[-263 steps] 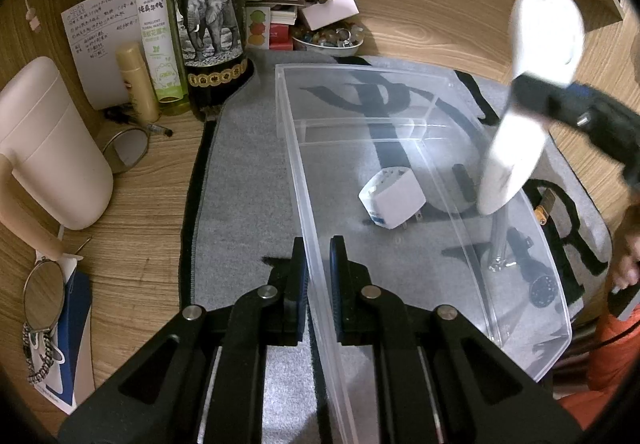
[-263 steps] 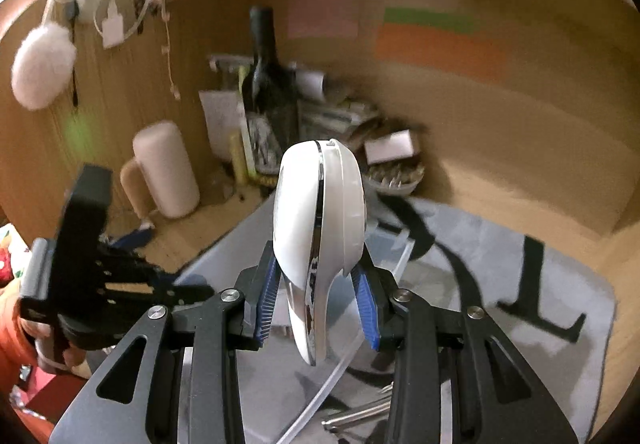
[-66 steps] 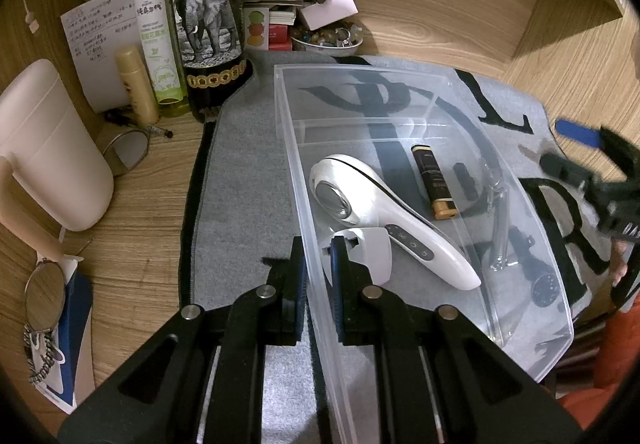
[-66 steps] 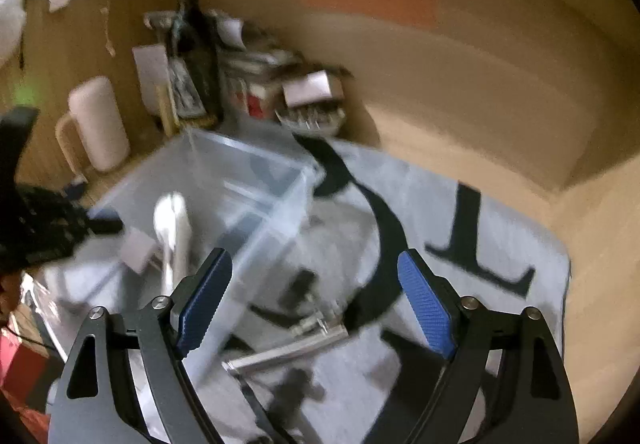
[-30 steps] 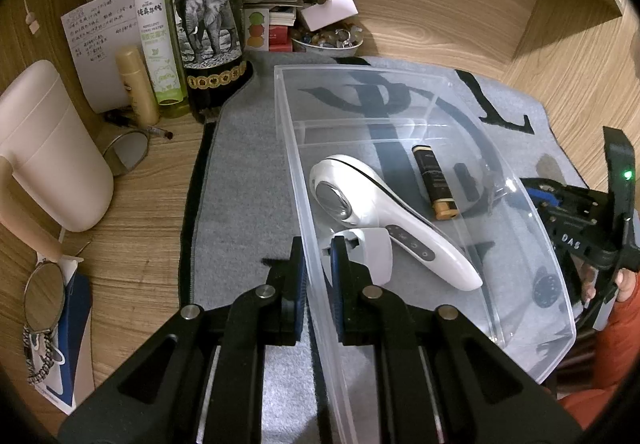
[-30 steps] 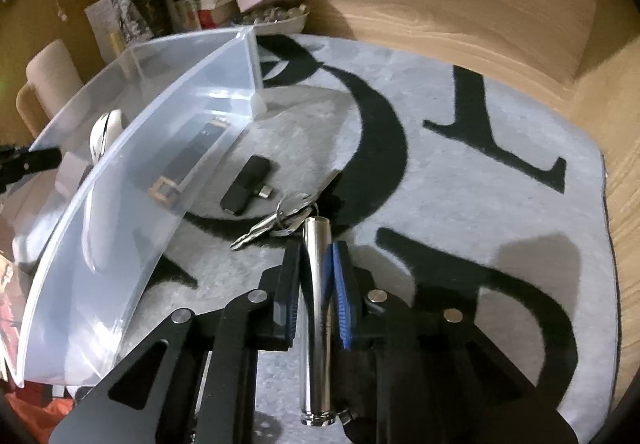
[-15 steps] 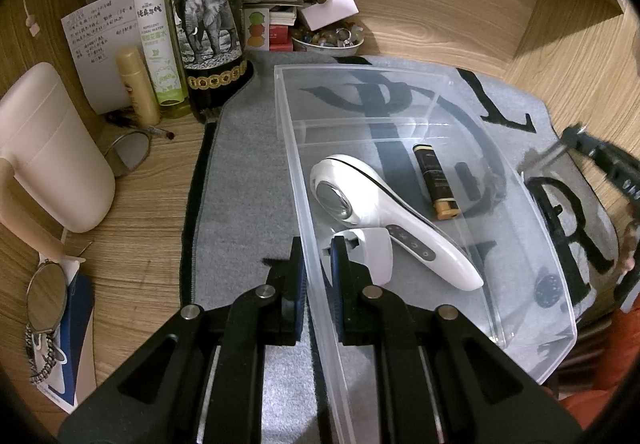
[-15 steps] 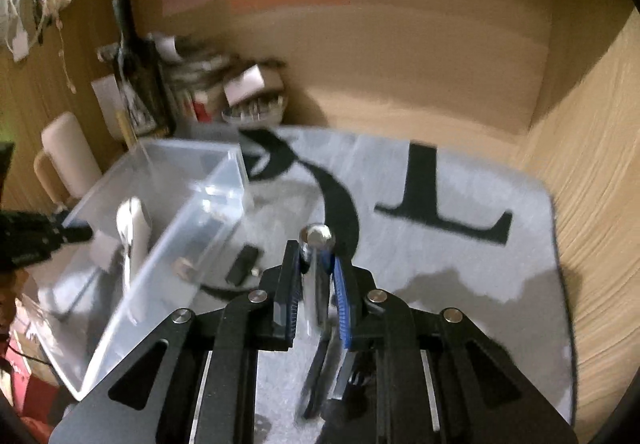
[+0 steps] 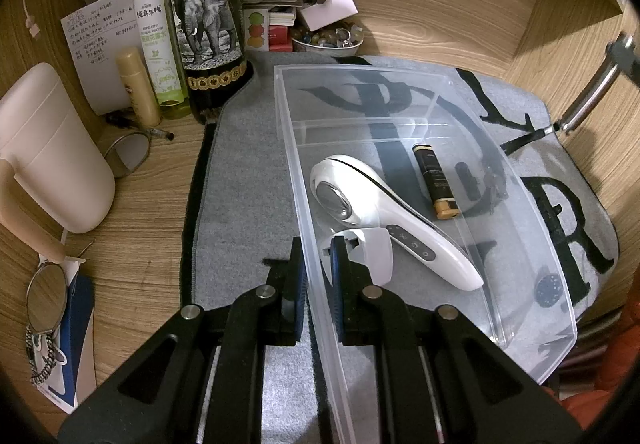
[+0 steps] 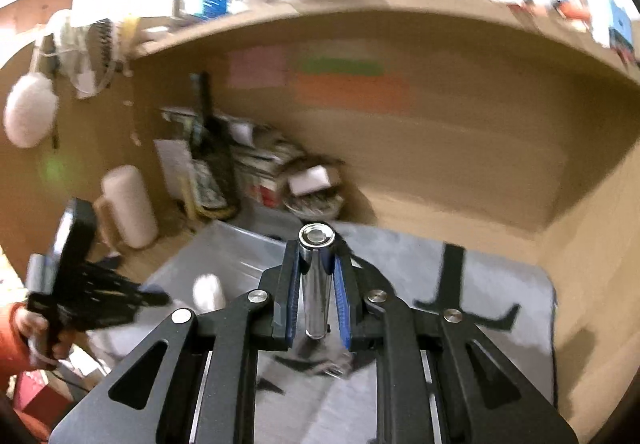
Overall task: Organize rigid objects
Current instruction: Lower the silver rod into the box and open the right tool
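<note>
My left gripper [image 9: 316,244] is shut on the near wall of the clear plastic bin [image 9: 360,69]. In the bin lie a white handheld device [image 9: 384,211], a white plug [image 9: 370,254] and a black-and-gold tube [image 9: 434,179]. My right gripper [image 10: 316,256] is shut on a silver metal cylinder [image 10: 317,284], held in the air above the mat to the right of the bin. In the left wrist view the cylinder [image 9: 588,95] slants at the upper right, with a dark key-like piece [image 9: 524,137] hanging from its lower end. A small black stick [image 9: 466,179] shows through the bin.
A grey mat with black letters [image 9: 248,171] lies under the bin. A wine bottle [image 9: 208,27], a green spray bottle [image 9: 154,31], a cream jug [image 9: 52,155] and a bowl of beads [image 9: 328,37] crowd the back left. A round mirror [image 9: 46,296] lies near left. Wooden walls close the back and right.
My right gripper has risen off the mat with the cylinder and its keys and tipped upward. The left gripper and the bin have kept still.
</note>
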Action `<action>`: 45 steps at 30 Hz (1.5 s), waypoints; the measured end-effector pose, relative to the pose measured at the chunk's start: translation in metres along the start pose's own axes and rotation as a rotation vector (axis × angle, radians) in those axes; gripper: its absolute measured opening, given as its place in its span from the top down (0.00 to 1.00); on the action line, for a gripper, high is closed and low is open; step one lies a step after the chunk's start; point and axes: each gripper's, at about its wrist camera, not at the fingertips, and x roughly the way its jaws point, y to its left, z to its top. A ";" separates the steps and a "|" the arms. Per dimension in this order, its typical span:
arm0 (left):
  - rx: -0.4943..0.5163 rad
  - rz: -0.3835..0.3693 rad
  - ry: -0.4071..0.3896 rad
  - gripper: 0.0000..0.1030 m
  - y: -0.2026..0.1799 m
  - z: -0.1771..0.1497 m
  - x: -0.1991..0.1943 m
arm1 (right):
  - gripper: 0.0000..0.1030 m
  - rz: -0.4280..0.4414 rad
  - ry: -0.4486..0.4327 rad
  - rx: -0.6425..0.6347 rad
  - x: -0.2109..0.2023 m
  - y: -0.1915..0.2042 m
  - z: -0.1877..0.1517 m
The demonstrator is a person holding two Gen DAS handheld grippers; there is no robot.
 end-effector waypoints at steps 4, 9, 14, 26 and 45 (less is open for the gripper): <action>0.001 -0.001 0.000 0.90 0.001 0.000 0.000 | 0.86 0.058 -0.032 -0.046 -0.004 0.022 0.008; -0.001 -0.001 -0.001 0.89 0.000 0.000 0.000 | 0.86 0.132 -0.032 -0.101 0.002 0.050 0.012; 0.000 -0.001 -0.001 0.89 0.000 0.000 -0.001 | 0.86 0.156 0.046 -0.136 0.031 0.069 0.005; 0.002 -0.007 -0.003 0.90 -0.003 0.000 -0.001 | 0.86 0.146 0.304 -0.157 0.116 0.074 -0.029; 0.004 -0.007 -0.005 0.89 -0.005 0.000 -0.003 | 0.59 0.164 0.375 -0.125 0.145 0.073 -0.024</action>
